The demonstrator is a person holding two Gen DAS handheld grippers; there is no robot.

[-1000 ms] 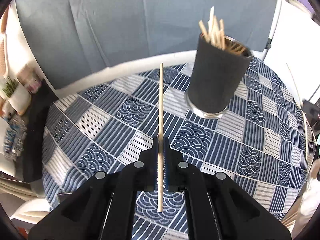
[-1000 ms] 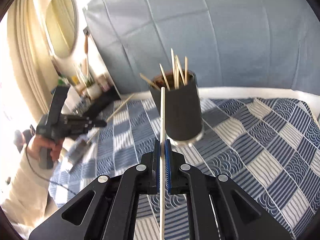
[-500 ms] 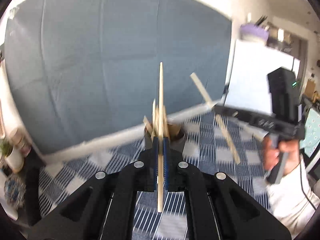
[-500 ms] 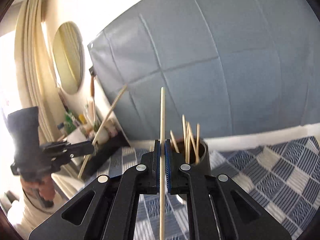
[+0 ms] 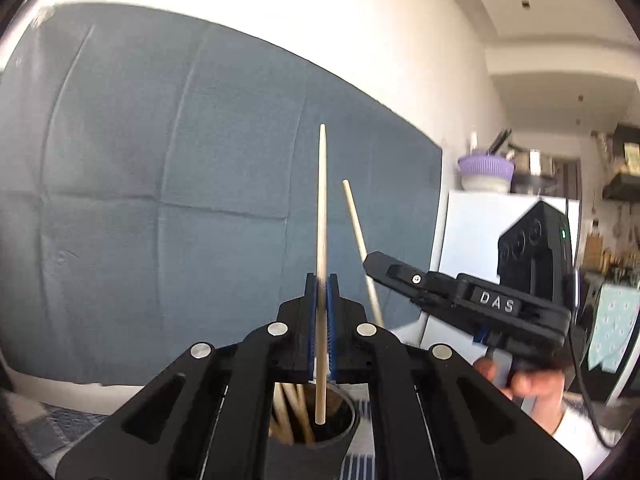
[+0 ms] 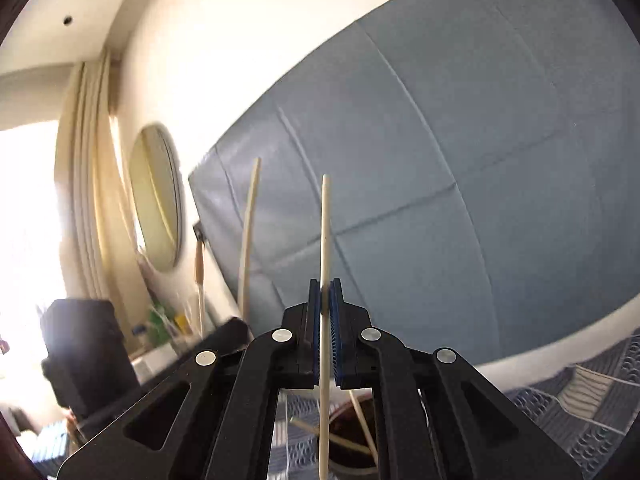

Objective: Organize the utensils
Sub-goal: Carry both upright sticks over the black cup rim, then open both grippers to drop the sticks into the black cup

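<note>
My left gripper is shut on a wooden chopstick that stands upright; its lower end hangs over the mouth of the dark cup, which holds several chopsticks. My right gripper is shut on another upright chopstick, with its lower end over the same cup. The right gripper also shows in the left wrist view, with its chopstick leaning left. The left gripper's chopstick shows in the right wrist view, left of mine.
A blue-grey cloth backdrop hangs behind the table. The blue patterned tablecloth shows low down. A white fridge with a purple bowl on it stands right. A round mirror and a cluttered shelf are left.
Both grippers have tilted upward and come in over the cup. The cup has gone from ahead on the table to directly below the fingers, and both chopsticks now stand over its mouth.
</note>
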